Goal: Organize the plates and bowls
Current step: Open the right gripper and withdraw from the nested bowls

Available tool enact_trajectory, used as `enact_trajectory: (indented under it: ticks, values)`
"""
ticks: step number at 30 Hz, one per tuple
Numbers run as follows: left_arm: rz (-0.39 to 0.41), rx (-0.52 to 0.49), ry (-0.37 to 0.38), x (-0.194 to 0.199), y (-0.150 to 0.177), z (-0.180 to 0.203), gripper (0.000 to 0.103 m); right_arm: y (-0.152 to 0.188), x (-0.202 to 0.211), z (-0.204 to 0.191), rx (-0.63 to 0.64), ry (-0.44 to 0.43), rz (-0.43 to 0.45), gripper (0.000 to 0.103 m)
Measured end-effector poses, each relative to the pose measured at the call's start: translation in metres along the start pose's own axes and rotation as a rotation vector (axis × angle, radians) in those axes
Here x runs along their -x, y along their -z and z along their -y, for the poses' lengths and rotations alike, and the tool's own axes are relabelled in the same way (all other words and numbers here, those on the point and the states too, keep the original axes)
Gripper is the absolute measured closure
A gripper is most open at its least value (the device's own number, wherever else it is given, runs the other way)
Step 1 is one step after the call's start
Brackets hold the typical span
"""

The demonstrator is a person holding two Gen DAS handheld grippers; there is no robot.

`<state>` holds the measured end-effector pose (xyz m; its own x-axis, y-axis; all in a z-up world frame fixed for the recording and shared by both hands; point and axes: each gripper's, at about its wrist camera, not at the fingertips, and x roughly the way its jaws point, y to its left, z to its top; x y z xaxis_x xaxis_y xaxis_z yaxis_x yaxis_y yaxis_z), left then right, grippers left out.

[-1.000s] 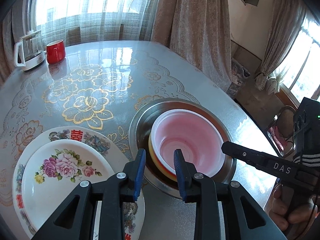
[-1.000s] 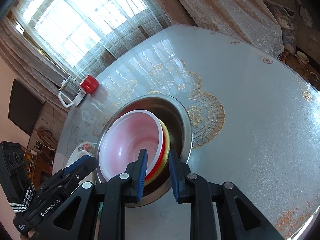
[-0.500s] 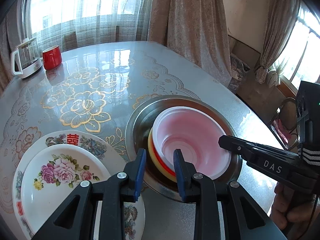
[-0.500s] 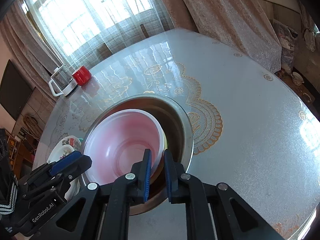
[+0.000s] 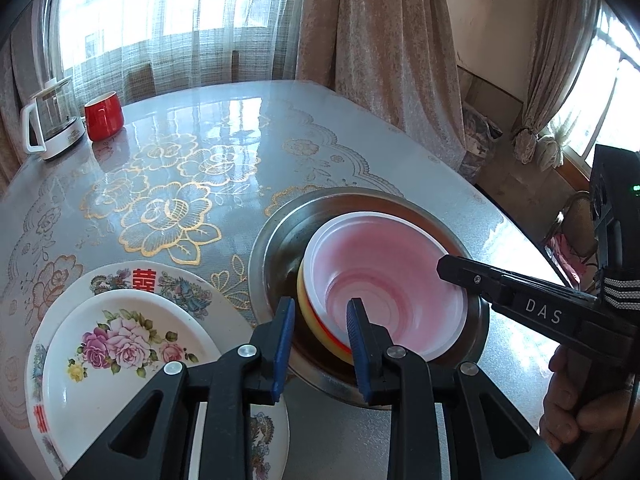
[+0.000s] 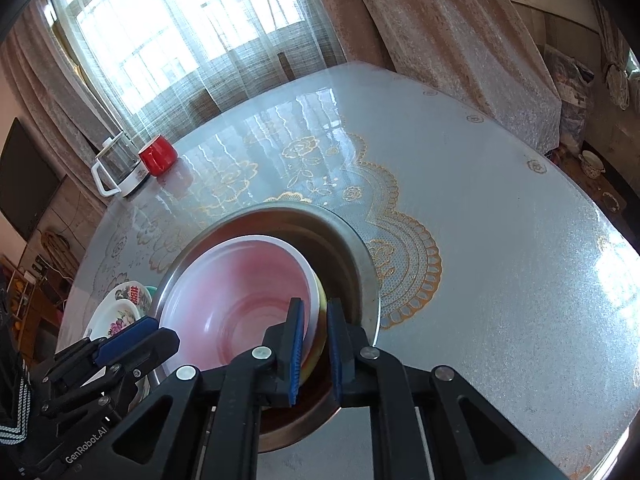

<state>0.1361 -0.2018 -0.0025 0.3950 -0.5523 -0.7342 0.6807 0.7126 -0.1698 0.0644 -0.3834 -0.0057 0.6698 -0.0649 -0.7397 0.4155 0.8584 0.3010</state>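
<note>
A white bowl with a pink inside (image 5: 384, 280) sits nested on a red and a yellow bowl inside a steel basin (image 5: 272, 256) on the table. My left gripper (image 5: 320, 314) is shut on the near-left rim of this bowl stack, one pad inside the white bowl and one outside the yellow one. My right gripper (image 6: 316, 322) is shut on the stack's opposite rim (image 6: 314, 304); it also shows from the side in the left wrist view as the right gripper (image 5: 452, 272). Left of the basin a floral plate (image 5: 120, 352) lies on a larger patterned plate (image 5: 140, 280).
A glass kettle (image 5: 52, 124) and a red mug (image 5: 103, 115) stand at the table's far left. The table's glossy floral cloth (image 5: 168, 208) spreads beyond the basin. Curtains hang behind, and a chair (image 5: 576, 232) stands off the right edge. A hand (image 5: 580, 412) holds the right gripper.
The right gripper's jaws have closed in onto the bowl stack's rim and the gripper has rolled a little. The left gripper has kept its grip and place.
</note>
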Motion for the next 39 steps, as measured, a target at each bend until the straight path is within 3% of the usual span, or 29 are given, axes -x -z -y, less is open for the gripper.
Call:
enact_trajectory:
  ticks: [10,20,23,26,39]
  values:
    - [0.015,0.051,0.018,0.013,0.007,-0.019,0.074,0.003,0.015,0.007,-0.049,-0.045,0.044,0.083]
    - [0.045,0.122,-0.054,0.029,0.01,-0.056,0.067,0.005,0.034,0.021,-0.104,-0.051,0.096,0.079]
    - [0.047,0.128,-0.029,0.032,0.007,-0.063,0.066,0.009,0.035,0.025,-0.113,-0.053,0.087,0.075]
    - [0.025,0.114,-0.013,0.031,0.003,-0.065,0.061,0.012,0.034,0.029,-0.128,-0.061,0.071,0.074]
    - [-0.044,0.034,-0.029,0.009,-0.022,-0.063,0.062,0.019,0.028,0.037,-0.152,-0.11,0.031,0.073]
